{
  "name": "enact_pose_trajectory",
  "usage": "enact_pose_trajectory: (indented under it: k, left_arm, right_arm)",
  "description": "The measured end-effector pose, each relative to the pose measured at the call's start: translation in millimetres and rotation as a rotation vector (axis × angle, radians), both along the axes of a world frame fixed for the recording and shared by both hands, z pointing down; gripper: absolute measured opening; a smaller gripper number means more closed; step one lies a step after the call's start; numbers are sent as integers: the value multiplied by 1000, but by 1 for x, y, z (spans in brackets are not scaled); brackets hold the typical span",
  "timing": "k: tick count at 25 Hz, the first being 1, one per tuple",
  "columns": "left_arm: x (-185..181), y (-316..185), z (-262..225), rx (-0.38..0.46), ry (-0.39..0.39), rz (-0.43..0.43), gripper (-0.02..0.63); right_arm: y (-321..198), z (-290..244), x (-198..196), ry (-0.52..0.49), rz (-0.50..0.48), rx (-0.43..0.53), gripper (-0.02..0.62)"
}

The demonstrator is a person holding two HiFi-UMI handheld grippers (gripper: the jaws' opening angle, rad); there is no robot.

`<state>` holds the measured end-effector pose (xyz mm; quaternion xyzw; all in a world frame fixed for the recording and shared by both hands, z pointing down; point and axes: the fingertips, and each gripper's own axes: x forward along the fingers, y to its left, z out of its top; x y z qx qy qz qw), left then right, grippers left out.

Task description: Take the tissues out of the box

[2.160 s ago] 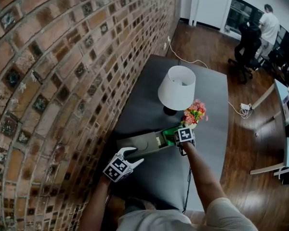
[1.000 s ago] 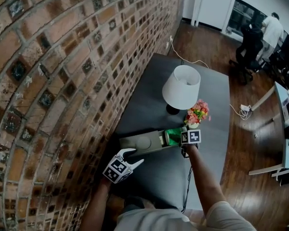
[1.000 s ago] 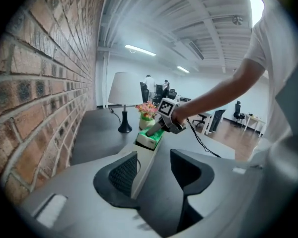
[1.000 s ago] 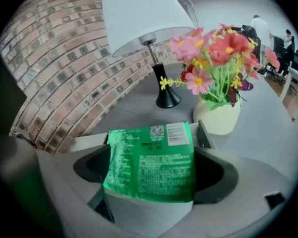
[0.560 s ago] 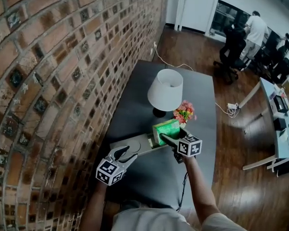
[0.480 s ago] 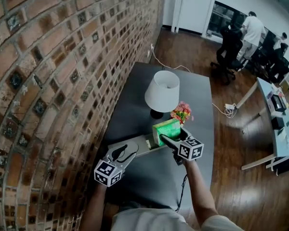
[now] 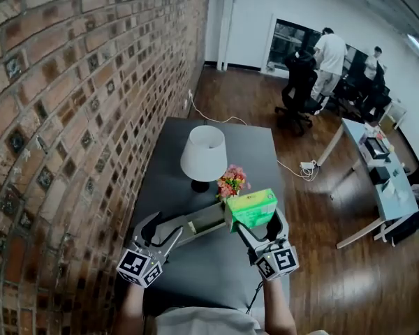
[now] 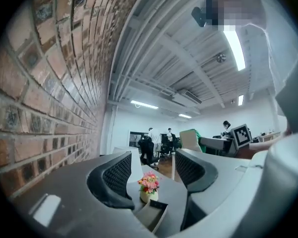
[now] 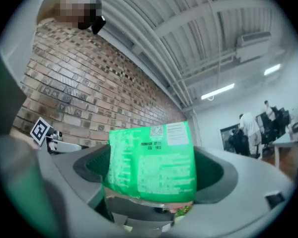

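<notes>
A green tissue pack (image 7: 251, 208) hangs above the table, clear of the long grey box (image 7: 195, 223). My right gripper (image 7: 260, 223) is shut on it. In the right gripper view the tissue pack (image 9: 151, 162) fills the gap, with a pad pressed on each side. The box lies on the dark table (image 7: 209, 271) with its open end toward the pack. My left gripper (image 7: 158, 230) is at the box's left end, and its jaws are opening. In the left gripper view the left gripper (image 8: 153, 173) has nothing between its pads, and the box's open end (image 8: 151, 214) sits just below them.
A white lamp (image 7: 204, 153) and a small pot of flowers (image 7: 230, 181) stand on the table behind the box. The brick wall (image 7: 70, 117) runs along the left edge. People and office chairs (image 7: 304, 82) are far back on the wooden floor.
My right gripper has pulled the green pack out of the box and lifted it toward me. The left gripper went to the box's left end and spread its jaws. The head view tilted up.
</notes>
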<state>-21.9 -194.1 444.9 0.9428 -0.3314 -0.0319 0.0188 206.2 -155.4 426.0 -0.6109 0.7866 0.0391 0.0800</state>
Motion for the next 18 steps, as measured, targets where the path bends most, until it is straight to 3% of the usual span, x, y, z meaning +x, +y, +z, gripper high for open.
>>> enact_pose_trajectory:
  k: [7,9,14,18]
  left_arm:
    - [9,22,-15,133,-29,-78,302]
    - [11,26,-9,140,-31,-91,306]
    - [9,36,4,146,-40,-165,318]
    - [3,40,7,139,-28,-215,317]
  right_arm:
    - [62,-3,27,-11,227,61,512]
    - [72,3,26,-11,251,59,512]
    - [92,21,14,111,335,22,511]
    - [95,21,1,150,319,9,511]
